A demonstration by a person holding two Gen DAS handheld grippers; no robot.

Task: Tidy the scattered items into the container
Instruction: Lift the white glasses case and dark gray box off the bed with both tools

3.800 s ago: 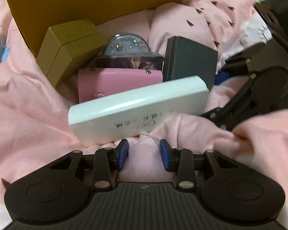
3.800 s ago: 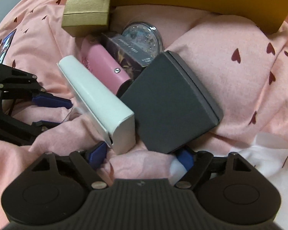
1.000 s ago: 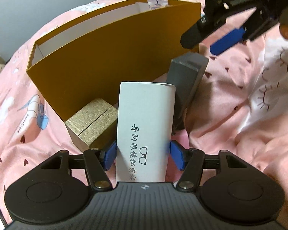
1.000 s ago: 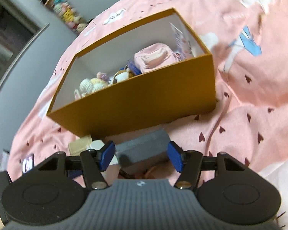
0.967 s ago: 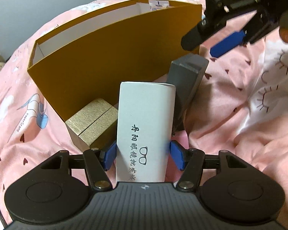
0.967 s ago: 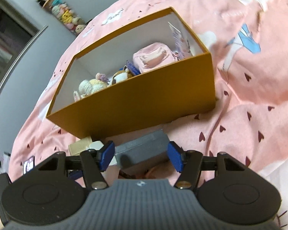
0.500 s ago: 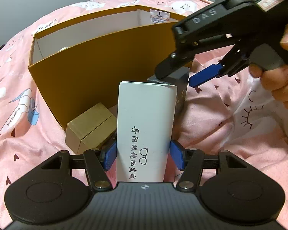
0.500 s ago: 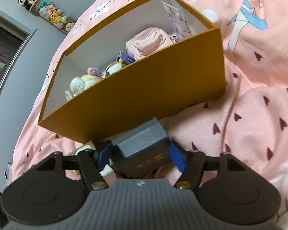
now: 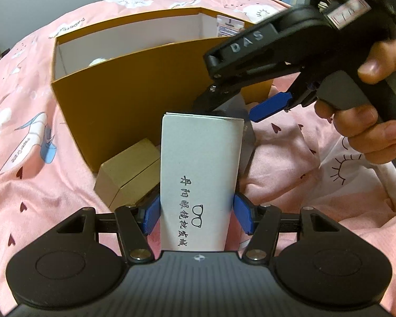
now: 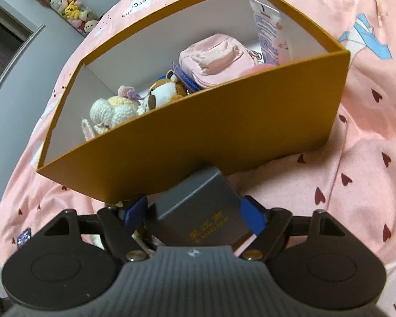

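Now, left wrist view: left gripper (image 9: pixel 196 218) stays clamped on the white case (image 9: pixel 200 177), held before the box (image 9: pixel 134 100). Right wrist view: right gripper (image 10: pixel 194 218) jaws are opening around the grey case (image 10: pixel 198 211), pads apart; regrasp likely needed.

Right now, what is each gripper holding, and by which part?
Left gripper clamps the white glasses box by its long sides. Right gripper is opening around the grey box, not gripping it.

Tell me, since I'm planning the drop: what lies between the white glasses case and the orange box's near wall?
In the left wrist view, only the gold box, low and left; otherwise nothing.
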